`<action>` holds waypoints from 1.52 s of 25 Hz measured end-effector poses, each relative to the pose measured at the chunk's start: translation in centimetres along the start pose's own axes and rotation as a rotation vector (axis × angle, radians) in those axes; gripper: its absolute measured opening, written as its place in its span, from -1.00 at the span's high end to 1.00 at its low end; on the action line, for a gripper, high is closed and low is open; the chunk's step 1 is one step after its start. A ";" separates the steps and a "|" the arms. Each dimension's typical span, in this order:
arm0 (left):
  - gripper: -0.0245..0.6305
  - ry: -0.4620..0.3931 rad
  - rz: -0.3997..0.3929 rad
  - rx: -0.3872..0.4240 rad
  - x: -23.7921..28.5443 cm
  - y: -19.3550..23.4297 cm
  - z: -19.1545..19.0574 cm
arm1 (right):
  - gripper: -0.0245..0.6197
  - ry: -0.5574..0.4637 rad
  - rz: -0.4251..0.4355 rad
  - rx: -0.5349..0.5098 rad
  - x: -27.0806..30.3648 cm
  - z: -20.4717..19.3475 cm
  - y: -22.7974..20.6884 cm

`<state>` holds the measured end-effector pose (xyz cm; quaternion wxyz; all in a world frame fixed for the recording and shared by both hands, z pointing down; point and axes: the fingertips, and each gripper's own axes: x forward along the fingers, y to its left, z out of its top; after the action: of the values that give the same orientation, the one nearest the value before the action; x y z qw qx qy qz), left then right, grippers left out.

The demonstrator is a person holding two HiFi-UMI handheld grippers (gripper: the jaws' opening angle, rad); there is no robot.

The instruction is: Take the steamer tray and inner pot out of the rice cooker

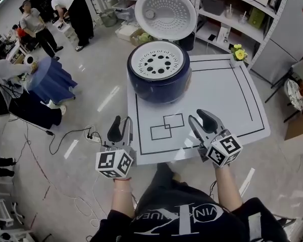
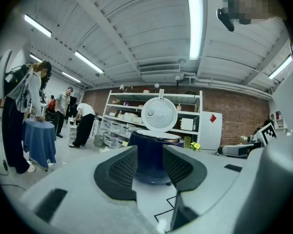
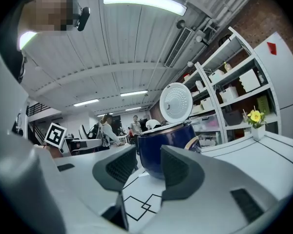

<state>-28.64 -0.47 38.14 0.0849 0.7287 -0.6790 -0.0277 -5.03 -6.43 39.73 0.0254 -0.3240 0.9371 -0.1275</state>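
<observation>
A dark blue rice cooker point(image 1: 158, 82) stands at the far left of the white table point(image 1: 227, 105), its round lid point(image 1: 165, 13) raised. A white steamer tray point(image 1: 155, 61) with round holes sits in its top; the inner pot beneath is hidden. My left gripper point(image 1: 122, 128) hovers at the table's near left edge, jaws open and empty, the cooker point(image 2: 154, 157) seen through the gap. My right gripper point(image 1: 203, 123) is over the table's near side, open and empty, with the cooker point(image 3: 168, 147) ahead of it. Both are well short of the cooker.
Black lines and two overlapping squares point(image 1: 167, 126) mark the tabletop. A small pot of yellow flowers point(image 1: 237, 54) stands at the far right corner. Shelving point(image 1: 242, 14) rises behind the table. People point(image 1: 73, 11) work at the far left near a blue-covered table point(image 1: 48, 79). Cables point(image 1: 65, 137) lie on the floor.
</observation>
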 end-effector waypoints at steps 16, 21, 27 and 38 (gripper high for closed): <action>0.52 -0.019 -0.086 0.002 11.7 2.6 4.7 | 0.44 -0.012 0.003 -0.083 10.1 5.8 -4.0; 0.52 -0.003 -0.118 0.021 15.2 3.3 5.6 | 0.46 0.036 -0.026 -0.135 13.5 7.5 -6.0; 0.52 0.027 -0.146 0.045 18.8 4.0 5.9 | 0.46 0.164 -0.077 -0.281 17.7 9.1 -9.1; 0.46 0.087 -0.196 0.122 24.1 4.4 6.8 | 0.45 0.619 -0.157 -0.595 25.8 7.5 -14.2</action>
<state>-32.24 -25.26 33.98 0.0666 0.7958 -0.6007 0.0370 -15.86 -34.66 36.98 -0.3610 -0.3339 0.8690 0.0555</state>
